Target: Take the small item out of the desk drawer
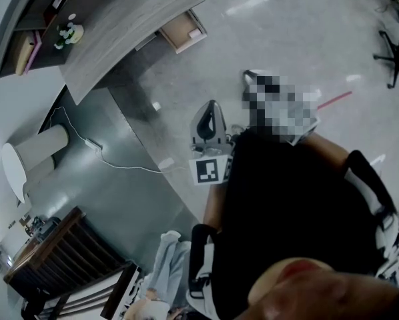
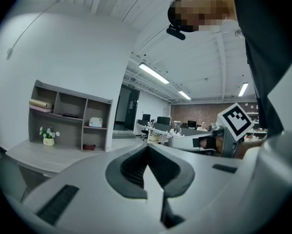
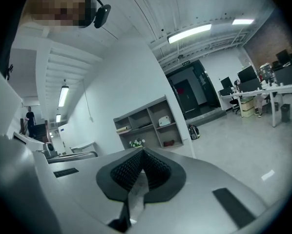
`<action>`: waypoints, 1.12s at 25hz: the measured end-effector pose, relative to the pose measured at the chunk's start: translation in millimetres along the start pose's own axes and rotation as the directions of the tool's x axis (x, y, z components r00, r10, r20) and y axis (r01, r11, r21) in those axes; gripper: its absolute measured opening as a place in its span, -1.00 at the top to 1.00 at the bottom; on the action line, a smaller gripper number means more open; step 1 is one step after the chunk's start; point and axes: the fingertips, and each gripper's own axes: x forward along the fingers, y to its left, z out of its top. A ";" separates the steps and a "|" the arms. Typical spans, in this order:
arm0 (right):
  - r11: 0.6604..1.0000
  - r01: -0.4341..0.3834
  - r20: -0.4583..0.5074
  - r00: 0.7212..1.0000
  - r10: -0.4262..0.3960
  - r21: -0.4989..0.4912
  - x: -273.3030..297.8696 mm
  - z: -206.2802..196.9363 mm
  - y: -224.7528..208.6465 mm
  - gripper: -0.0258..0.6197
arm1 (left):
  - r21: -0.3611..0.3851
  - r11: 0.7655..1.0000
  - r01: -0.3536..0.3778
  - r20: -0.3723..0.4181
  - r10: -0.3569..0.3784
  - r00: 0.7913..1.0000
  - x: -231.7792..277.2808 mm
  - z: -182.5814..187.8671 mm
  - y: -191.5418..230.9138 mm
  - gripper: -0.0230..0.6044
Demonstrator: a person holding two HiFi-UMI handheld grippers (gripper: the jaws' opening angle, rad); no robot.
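The grey desk [image 1: 119, 32] stands at the upper left of the head view. A wooden drawer [image 1: 183, 32] hangs open under its top. A pale patch lies in the drawer; I cannot make out the small item. Both grippers are far from the drawer, held near the person's black shirt. My left gripper [image 2: 147, 172] is shut with nothing between its pads. My right gripper [image 3: 138, 177] is shut and empty too. One gripper with its marker cube [image 1: 211, 171] shows in the head view; which one I cannot tell.
A shelf unit [image 2: 70, 116] with a small plant [image 2: 48, 134] sits on the desk. A white cable [image 1: 119, 162] trails over the floor beside a white cylinder [image 1: 36, 152]. An office chair [image 1: 396, 55] is at the far right and a dark slatted piece [image 1: 59, 259] at the lower left.
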 end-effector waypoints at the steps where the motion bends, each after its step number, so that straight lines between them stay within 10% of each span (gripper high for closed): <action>1: 1.000 -0.009 -0.004 1.000 0.009 -0.004 9.5 6.0 -10.3 0.92 | 0.014 1.000 -0.004 -0.012 0.004 1.000 13.6 2.1 2.9 0.94; 15: 0.998 -0.065 -0.065 0.996 0.065 -0.003 92.4 31.7 -111.1 0.92 | 0.312 0.949 0.044 -0.206 0.022 0.978 142.7 -17.8 45.1 0.94; 28: 1.000 -0.001 -0.135 0.991 0.003 0.010 166.7 -1.8 -138.3 0.92 | 0.409 0.883 0.230 -0.469 -0.012 0.883 229.7 -118.1 154.7 0.94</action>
